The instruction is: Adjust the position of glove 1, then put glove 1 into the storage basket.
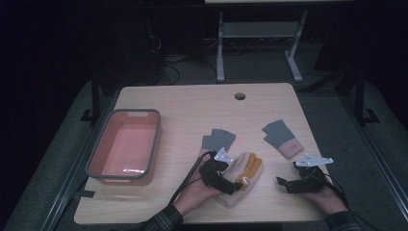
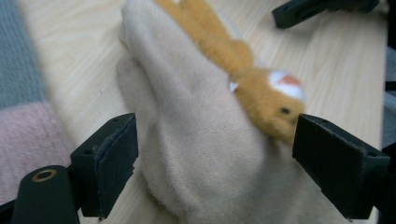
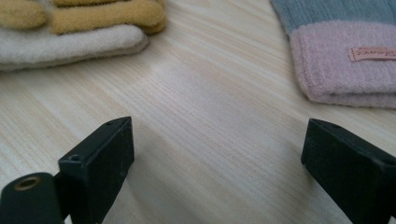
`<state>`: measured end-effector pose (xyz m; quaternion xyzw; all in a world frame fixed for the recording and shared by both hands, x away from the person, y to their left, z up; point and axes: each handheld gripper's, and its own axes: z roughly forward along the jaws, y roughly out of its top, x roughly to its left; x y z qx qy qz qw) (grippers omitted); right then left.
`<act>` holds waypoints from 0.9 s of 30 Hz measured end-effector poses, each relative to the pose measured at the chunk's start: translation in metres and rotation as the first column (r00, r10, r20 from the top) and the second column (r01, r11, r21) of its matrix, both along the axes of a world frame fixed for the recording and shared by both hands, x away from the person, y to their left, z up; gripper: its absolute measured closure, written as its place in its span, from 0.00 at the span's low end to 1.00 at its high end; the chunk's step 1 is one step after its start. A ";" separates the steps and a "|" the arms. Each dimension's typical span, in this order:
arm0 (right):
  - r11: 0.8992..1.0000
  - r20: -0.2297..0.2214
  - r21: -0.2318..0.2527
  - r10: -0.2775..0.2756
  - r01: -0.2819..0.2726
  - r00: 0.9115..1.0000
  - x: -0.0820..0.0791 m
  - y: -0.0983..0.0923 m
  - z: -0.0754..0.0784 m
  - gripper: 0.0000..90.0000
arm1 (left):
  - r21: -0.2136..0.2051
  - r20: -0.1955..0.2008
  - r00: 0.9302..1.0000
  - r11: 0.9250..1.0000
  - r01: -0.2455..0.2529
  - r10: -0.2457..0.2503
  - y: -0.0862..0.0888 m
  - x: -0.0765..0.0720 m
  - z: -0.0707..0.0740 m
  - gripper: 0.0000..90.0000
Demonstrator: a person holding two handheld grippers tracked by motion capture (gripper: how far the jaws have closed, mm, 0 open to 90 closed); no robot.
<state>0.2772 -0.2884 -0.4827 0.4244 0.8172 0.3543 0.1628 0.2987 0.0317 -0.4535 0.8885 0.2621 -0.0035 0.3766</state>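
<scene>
The left gripper [image 2: 215, 158] stands with its jaws wide apart over the cream glove [image 2: 196, 140], which lies on the table [image 1: 192, 106] between the pads; neither pad seems to press on it, though the far pad's edge is hard to judge. An orange plush animal [image 2: 252, 84] is on the glove's upper side. Just left of it lies a grey and pink glove [image 1: 218, 140]. The right gripper [image 3: 217, 158] is open too, over bare wood, near a second grey and pink glove [image 3: 345, 51]. A pink bin [image 1: 124, 144] sits well apart at the left.
</scene>
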 end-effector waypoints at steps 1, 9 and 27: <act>1.000 0.000 0.000 0.000 0.000 1.000 0.000 0.000 0.000 0.10 | 0.000 0.000 1.000 1.000 0.000 0.000 0.000 0.000 0.000 0.15; 1.000 0.001 -0.001 0.002 -0.002 1.000 0.000 0.000 0.000 0.10 | 0.010 -0.011 1.000 1.000 0.027 -0.026 -0.001 0.000 -0.013 0.22; 1.000 0.004 -0.002 0.006 -0.006 1.000 0.001 0.000 0.000 0.10 | -0.095 -0.121 0.991 0.994 0.050 -0.062 0.009 0.008 -0.015 0.72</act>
